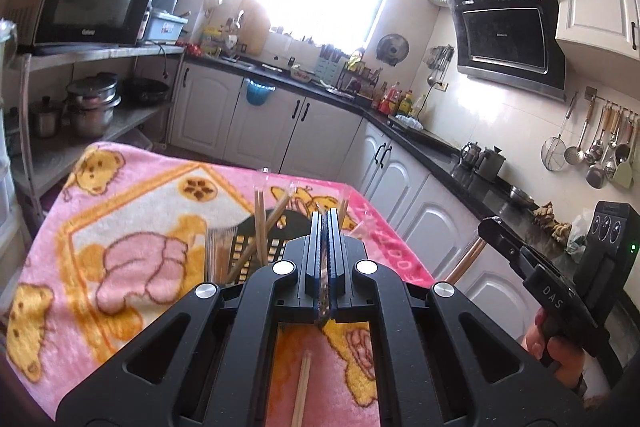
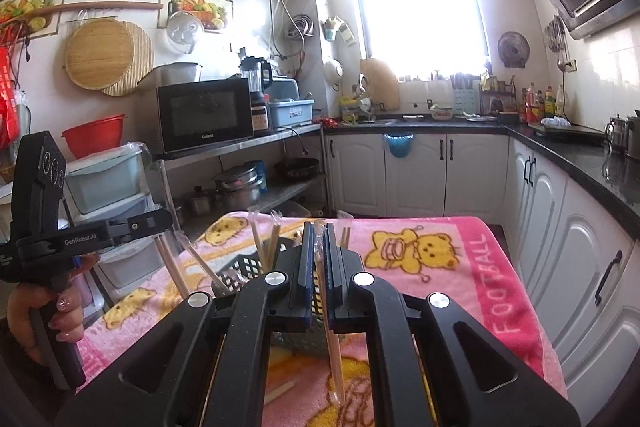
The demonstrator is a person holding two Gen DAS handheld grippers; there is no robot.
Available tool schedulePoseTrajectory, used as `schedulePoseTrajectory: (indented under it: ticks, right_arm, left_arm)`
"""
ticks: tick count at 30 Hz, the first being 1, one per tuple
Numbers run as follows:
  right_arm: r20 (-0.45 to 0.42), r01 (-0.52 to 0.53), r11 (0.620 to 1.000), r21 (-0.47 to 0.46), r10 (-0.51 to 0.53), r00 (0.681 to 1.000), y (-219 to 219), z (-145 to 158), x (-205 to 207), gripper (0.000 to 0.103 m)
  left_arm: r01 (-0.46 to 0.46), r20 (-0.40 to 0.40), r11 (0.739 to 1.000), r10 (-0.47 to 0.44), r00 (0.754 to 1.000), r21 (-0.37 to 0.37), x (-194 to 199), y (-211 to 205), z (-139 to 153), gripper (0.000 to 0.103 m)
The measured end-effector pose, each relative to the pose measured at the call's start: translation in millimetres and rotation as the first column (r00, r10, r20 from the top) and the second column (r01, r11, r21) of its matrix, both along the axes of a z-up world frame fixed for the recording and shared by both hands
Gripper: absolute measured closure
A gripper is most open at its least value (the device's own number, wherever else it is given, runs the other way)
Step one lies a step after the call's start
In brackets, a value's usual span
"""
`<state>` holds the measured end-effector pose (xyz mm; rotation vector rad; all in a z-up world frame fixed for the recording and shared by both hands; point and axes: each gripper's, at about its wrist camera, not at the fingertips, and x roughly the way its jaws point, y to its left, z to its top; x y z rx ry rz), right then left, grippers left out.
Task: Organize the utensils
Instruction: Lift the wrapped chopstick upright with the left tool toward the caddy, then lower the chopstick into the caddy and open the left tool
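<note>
My left gripper [image 1: 325, 217] is shut on a thin chopstick pack in clear wrap [image 1: 325, 279], held above the pink bear blanket [image 1: 132, 211]. In the right wrist view the left gripper [image 2: 160, 221] is at the left, and wrapped chopsticks [image 2: 172, 267] hang down from it. My right gripper [image 2: 319, 227] is shut on another wrapped pair of chopsticks [image 2: 332, 331] that slants down towards the camera. A black slotted basket [image 2: 240, 267] stands on the blanket below both grippers, with several chopsticks [image 1: 260, 223] upright in it. One loose chopstick [image 1: 302, 387] lies on the blanket.
The blanket-covered table has its far edge [image 2: 400, 219] towards white cabinets [image 2: 416, 171] and a black countertop [image 2: 580, 155]. A metal shelf [image 1: 100, 51] with a microwave and pots stands to the left. A hand [image 2: 36, 311] grips the left tool's handle.
</note>
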<state>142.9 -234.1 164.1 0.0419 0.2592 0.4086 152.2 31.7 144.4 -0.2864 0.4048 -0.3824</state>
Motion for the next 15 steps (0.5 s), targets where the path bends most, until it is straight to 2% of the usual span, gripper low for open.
schedulePoseTrajectory:
  ticks: [15]
  right_arm:
    - [0.104, -0.030, 1.000, 0.003, 0.029, 0.994, 8.6, 37.9, 3.2, 0.098]
  left_arm:
    - [-0.014, 0.132, 1.000, 0.012, 0.991, 0.008, 4.3, 3.0, 50.0, 0.102]
